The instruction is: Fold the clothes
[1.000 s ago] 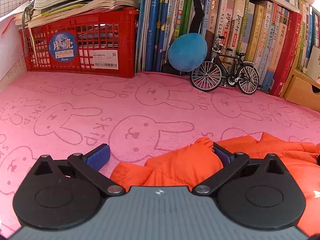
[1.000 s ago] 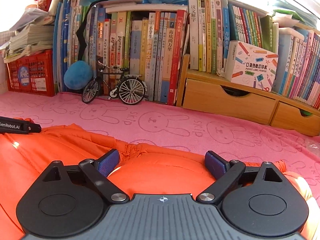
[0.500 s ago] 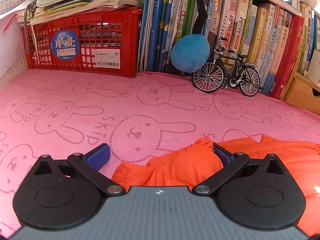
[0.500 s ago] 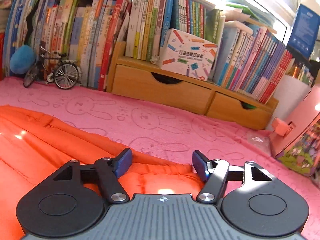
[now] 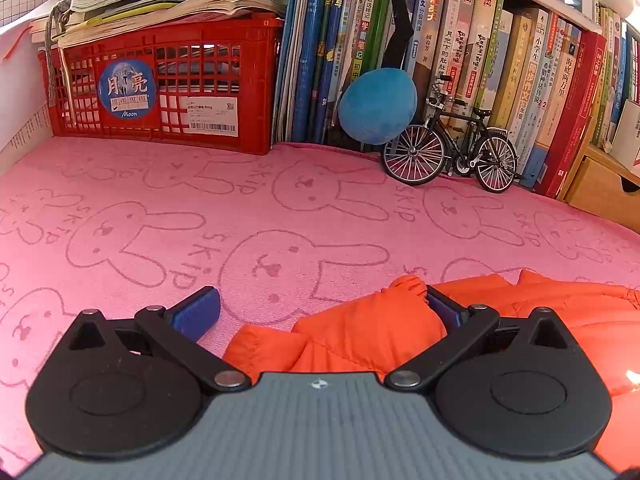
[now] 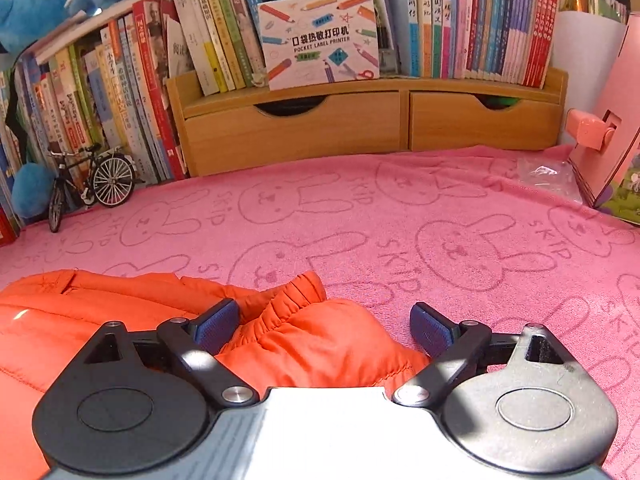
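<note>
one orange jacket (image 5: 532,320) lying on the pink bunny cloth (image 5: 280,208) over the desk | long axis runs side to side, a gathered cuff at each end pointing toward the books (image 6: 480,20) | left tool (image 5: 320,308) released, cuff between jaws | right tool (image 6: 324,322) opening, other cuff between jaws | two tools

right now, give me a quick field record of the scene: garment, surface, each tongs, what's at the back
garment: orange puffer jacket, lying on the cloth, sleeve cuffs towards the cameras
surface: pink bunny-print towel
left tongs: wide apart, one sleeve cuff between the pads, not pinched
right tongs: opening, the other sleeve cuff between the pads, not pinched
back: red crate, model bicycle, blue plush ball, rows of books, wooden drawers
</note>
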Motion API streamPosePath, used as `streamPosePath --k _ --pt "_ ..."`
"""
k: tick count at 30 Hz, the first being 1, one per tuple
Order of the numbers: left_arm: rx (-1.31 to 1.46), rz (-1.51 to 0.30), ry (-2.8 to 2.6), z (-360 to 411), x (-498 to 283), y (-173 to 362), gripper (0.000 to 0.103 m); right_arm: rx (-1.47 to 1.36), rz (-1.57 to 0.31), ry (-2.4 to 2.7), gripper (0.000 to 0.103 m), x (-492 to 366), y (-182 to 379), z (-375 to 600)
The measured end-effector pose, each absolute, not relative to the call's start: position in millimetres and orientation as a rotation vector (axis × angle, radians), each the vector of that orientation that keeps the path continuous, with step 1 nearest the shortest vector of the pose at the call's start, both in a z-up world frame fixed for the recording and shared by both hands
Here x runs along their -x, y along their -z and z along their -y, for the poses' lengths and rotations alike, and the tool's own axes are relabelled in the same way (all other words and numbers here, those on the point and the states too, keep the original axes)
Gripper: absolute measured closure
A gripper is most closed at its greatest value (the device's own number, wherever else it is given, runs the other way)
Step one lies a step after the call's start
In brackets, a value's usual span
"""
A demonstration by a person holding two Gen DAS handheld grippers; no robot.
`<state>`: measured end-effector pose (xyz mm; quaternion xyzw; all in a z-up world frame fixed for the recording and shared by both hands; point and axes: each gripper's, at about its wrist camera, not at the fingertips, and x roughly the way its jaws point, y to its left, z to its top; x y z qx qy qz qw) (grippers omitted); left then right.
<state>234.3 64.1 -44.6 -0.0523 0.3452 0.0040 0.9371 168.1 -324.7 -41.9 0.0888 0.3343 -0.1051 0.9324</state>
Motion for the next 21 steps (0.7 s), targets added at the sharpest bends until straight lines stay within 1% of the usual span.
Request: streamPosePath --k 16,21 --pt "0.089 -0.719 0.009 -63.6 -236.7 45.1 0.000 -0.242 -0.676 0.163 0.004 -166.9 42.5 334.2" --pt "0.096 -0.709 0.010 -64.2 -235.5 45.7 0.000 -0.246 -0.670 0.159 0.004 -166.2 43.0 334.1"
